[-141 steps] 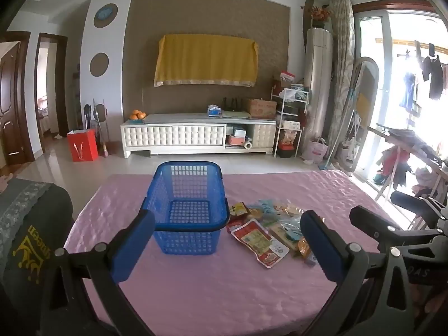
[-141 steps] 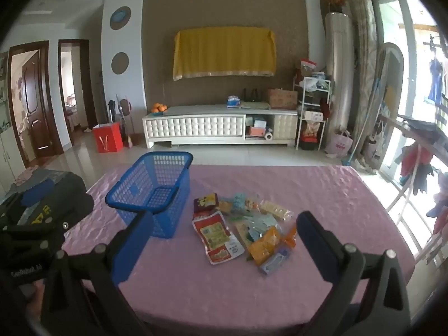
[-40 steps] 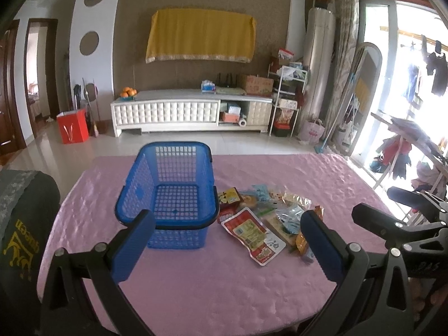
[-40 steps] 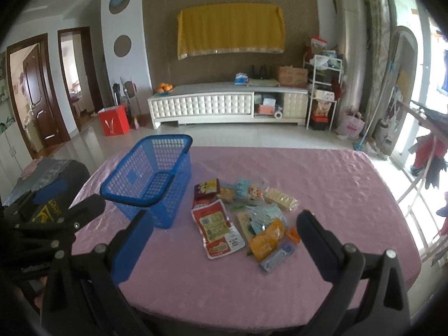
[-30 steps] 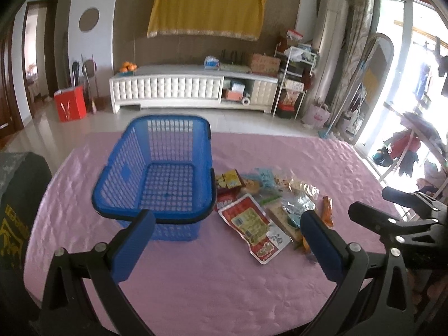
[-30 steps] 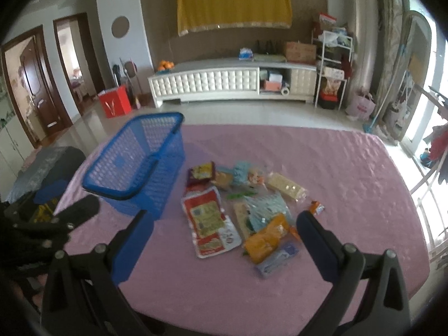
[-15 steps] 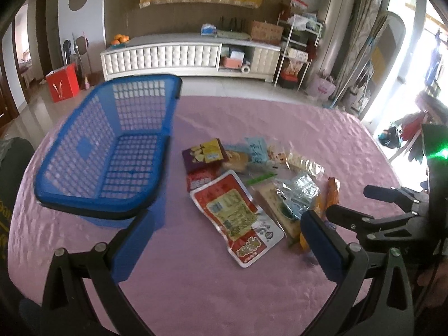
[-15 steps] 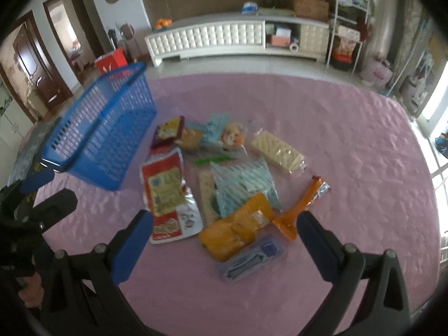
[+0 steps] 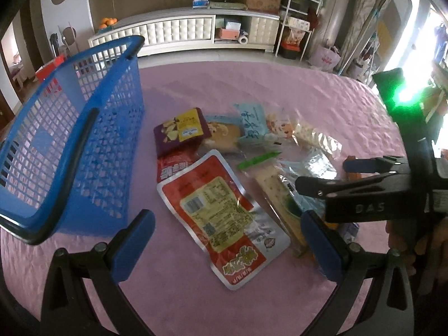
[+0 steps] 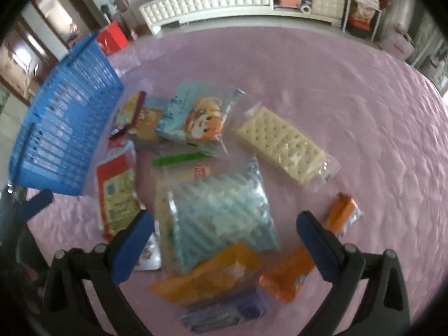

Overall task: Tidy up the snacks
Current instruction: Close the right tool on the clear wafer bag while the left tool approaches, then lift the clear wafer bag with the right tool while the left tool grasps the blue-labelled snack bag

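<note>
Several snack packets lie in a pile on the pink tablecloth (image 9: 294, 92). A blue mesh basket (image 9: 70, 140) stands empty to their left, also in the right wrist view (image 10: 64, 128). My left gripper (image 9: 228, 240) is open, low over a red and silver pouch (image 9: 218, 210). My right gripper (image 10: 224, 240) is open, low over a pale blue ridged packet (image 10: 221, 207) and an orange packet (image 10: 210, 274). A cracker pack (image 10: 282, 145) lies to the right of the pile. The right gripper's fingers (image 9: 322, 187) show at the right of the left wrist view.
A purple packet (image 9: 182, 131), a cartoon-print bag (image 10: 196, 120) and a small orange bar (image 10: 341, 212) lie in the pile. A white cabinet (image 9: 182, 33) and shelves stand behind the table. The table edge runs close on the right.
Both grippers have moved forward and down toward the snack pile, which now fills the views. The basket has slid to the left edge of both views.
</note>
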`<state>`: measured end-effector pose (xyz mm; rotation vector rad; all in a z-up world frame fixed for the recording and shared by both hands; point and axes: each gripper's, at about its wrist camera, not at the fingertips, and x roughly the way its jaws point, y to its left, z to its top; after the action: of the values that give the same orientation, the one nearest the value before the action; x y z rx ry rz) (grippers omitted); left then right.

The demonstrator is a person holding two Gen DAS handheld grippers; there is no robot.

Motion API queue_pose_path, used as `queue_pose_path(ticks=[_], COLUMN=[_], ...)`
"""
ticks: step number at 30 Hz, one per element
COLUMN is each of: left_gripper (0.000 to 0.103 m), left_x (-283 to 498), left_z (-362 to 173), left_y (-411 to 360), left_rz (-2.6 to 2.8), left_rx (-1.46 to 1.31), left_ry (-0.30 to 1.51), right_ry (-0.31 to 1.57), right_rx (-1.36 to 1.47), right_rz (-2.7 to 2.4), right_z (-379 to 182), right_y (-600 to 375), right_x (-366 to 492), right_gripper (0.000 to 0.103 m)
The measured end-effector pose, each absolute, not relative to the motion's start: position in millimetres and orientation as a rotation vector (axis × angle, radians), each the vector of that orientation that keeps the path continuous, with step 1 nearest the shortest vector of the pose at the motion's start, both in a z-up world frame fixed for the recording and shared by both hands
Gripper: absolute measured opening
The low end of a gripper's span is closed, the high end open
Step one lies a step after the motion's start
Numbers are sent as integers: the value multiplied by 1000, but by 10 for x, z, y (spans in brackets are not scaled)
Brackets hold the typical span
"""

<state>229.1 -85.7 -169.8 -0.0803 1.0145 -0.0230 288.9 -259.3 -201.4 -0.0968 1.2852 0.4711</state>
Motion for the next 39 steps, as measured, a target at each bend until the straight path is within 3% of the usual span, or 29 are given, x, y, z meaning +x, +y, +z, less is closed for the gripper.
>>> queue_pose_path(ticks=[2, 7, 10, 14, 28, 39], left_gripper=[103, 103, 103, 103, 103, 103], left_x=[2336, 2414, 2433, 2445, 2787, 3487], left_z=[-1713, -1750, -1748, -1681, -1111, -1496], left_y=[-858, -883, -884, -885, -1164, -1439], left_rz=[-18, -5, 6, 5, -52, -147], left_rx=[-76, -43, -34, -43, 48, 93], left_ry=[1018, 1025, 1025, 1025, 952, 1085], right_ry=[1313, 1332, 1287, 1218, 1009, 1065], right_rx=[-120, -184, -205, -230, 58, 63], right_rz=[491, 532, 533, 548, 436, 304], right_z=[-2106, -2214, -2136, -2028, -1331, -1504], right_y=[-2577, -2519, -2507, -2530, -3268, -3374], right_x=[2944, 2963, 2937, 2804, 2870, 3065], right_gripper=[95, 94, 79, 71, 71, 71])
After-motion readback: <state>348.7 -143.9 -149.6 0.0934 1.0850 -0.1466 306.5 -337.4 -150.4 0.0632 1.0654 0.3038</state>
